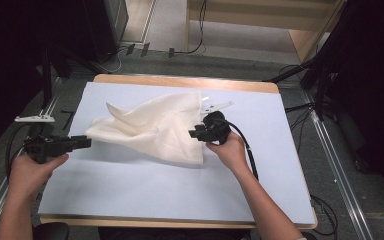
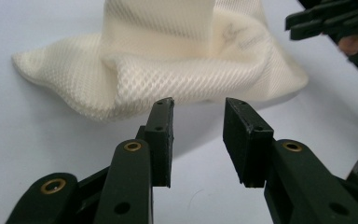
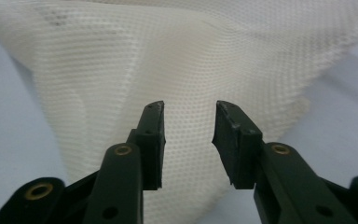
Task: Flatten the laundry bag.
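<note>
The high view sits above my side of the table [image 1: 130,200] and looks forward and down, taking in the whole top to its far edge. The camera on my left hand-held gripper [image 2: 198,140] looks low across the table at the mesh cloth [image 2: 168,60], close. The one on my right hand-held gripper [image 3: 186,140] faces the same cloth [image 3: 182,56], closer still. All three views share it.

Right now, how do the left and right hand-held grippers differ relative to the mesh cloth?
The left hand-held gripper sits at the white mesh cloth's left corner, jaws short of its edge. The right hand-held gripper is at its right edge, jaws over the fabric. Both stand open, gripping nothing.
</note>
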Action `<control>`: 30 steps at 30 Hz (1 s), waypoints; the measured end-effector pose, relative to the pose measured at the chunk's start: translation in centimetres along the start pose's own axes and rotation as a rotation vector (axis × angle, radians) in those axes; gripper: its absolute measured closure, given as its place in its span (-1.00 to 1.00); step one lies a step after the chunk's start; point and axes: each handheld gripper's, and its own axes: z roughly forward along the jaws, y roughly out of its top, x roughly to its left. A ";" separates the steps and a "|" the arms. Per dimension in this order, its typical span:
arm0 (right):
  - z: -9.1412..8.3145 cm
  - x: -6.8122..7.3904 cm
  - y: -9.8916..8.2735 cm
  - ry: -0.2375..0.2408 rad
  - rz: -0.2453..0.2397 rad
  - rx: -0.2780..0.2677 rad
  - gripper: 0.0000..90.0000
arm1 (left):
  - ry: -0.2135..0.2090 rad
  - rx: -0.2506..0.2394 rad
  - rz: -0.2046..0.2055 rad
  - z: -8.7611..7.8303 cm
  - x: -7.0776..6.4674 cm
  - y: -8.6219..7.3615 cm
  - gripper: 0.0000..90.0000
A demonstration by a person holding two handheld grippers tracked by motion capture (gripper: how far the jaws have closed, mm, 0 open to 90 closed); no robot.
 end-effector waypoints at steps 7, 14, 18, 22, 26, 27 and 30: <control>1.3 -2.4 -0.5 -0.039 0.049 0.000 0.16 | 0.076 -0.010 -0.015 -0.5 0.9 0.5 0.28; 3.6 -4.4 -0.4 -0.037 0.124 -0.025 0.18 | 0.074 -0.005 -0.041 0.0 1.8 0.5 0.27; 4.2 -4.4 0.1 0.006 0.139 -0.005 0.83 | 0.070 0.014 -0.038 0.6 1.9 0.5 0.27; 3.1 -3.7 0.5 0.032 0.127 -0.003 0.93 | 0.071 0.016 -0.033 0.7 1.8 0.4 0.27; 0.1 -2.9 0.2 0.049 0.120 -0.022 0.92 | 0.071 0.024 -0.030 0.9 1.6 0.5 0.27; -0.5 -2.7 0.1 0.052 0.113 -0.028 0.92 | 0.072 0.028 -0.028 1.0 1.6 0.5 0.27; -2.6 -2.2 -1.1 0.053 0.089 -0.031 0.92 | 0.066 0.033 -0.018 1.4 1.2 0.7 0.27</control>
